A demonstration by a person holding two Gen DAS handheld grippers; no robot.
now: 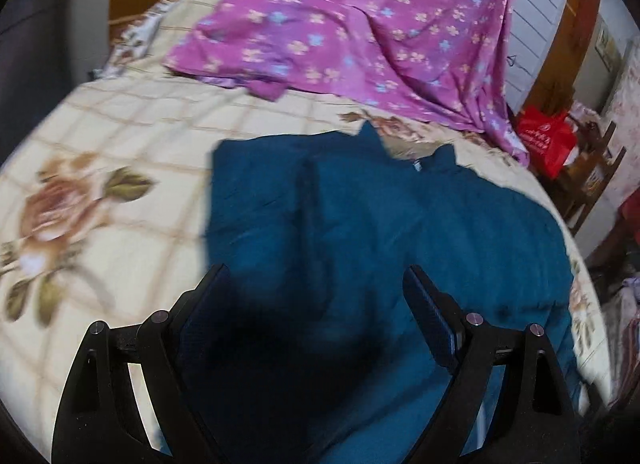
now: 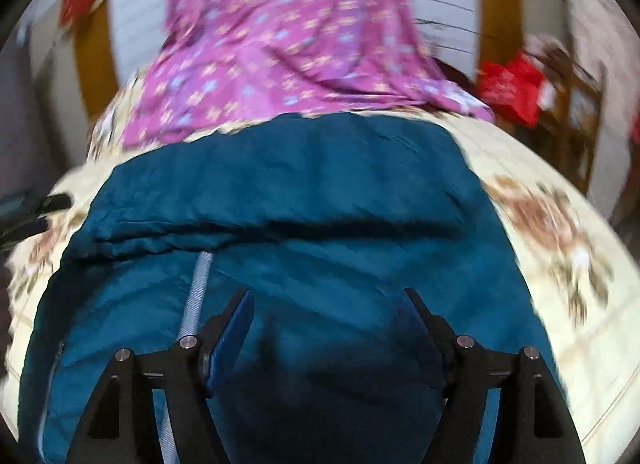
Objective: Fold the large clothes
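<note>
A large teal jacket (image 1: 360,216) lies spread on a bed, its collar toward the far side and a fold running down its middle. My left gripper (image 1: 316,276) hovers over it with the jaws wide apart and nothing between them. In the right wrist view the same teal jacket (image 2: 280,192) fills the centre, with a pale zipper strip (image 2: 196,288) at the left. My right gripper (image 2: 326,296) is open above the fabric, and its pads touch nothing. Both views are blurred.
The bed has a cream bedspread (image 1: 120,136) with a check pattern and brown roses. A purple flowered cloth (image 1: 340,24) lies across its far end. A red bag (image 1: 546,136) and wooden furniture stand beyond the bed's right edge.
</note>
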